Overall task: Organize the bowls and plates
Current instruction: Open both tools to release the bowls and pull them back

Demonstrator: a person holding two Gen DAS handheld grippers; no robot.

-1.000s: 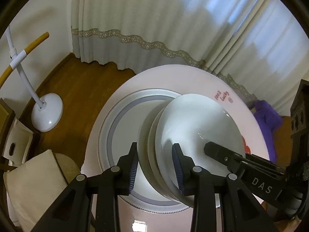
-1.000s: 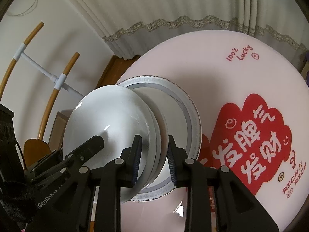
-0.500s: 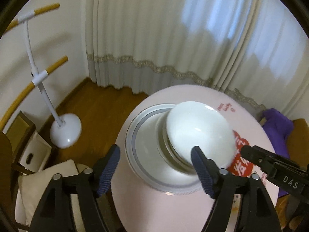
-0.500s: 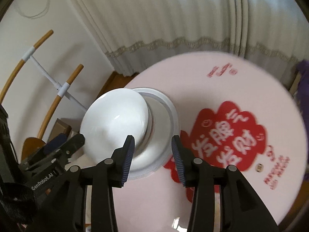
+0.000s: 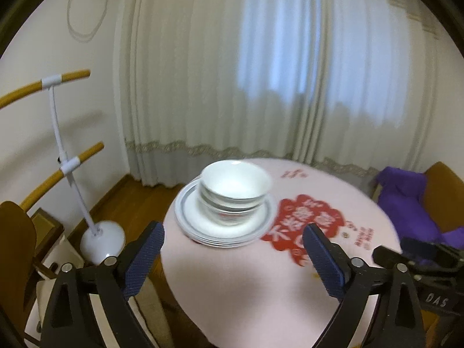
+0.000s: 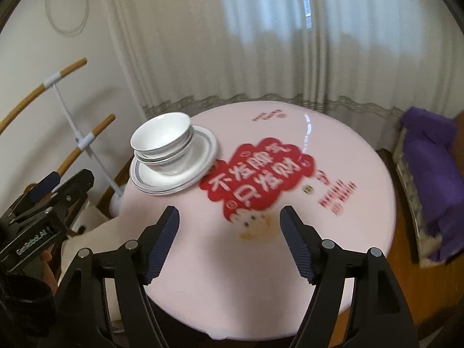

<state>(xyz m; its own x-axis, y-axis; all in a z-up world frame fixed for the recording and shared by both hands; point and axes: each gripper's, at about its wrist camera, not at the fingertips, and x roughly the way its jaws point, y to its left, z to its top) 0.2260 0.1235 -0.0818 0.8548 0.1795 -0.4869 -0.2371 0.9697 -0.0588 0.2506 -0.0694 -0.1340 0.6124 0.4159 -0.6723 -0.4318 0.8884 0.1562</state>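
Note:
A stack of white bowls (image 5: 235, 192) sits on a stack of grey-rimmed white plates (image 5: 191, 220) at the left side of the round pink table (image 5: 237, 284). The same bowls (image 6: 162, 148) and plates (image 6: 203, 162) show at the table's far left in the right wrist view. My left gripper (image 5: 233, 259) is open and empty, held back from the stack near the table's front edge. My right gripper (image 6: 229, 243) is open and empty, above the table's front part, right of the stack. The left gripper also shows in the right wrist view (image 6: 49, 191).
The tabletop carries a red printed emblem (image 6: 258, 174). A white floor stand with wooden arms (image 5: 69, 171) stands left of the table. A purple cloth (image 6: 435, 156) lies on a seat at the right. Curtains (image 5: 261, 72) hang behind. A chair (image 5: 17, 243) is at near left.
Both grippers let go of the bowl stack, opened wide and pulled back and up from it. The bowls now rest on the plates.

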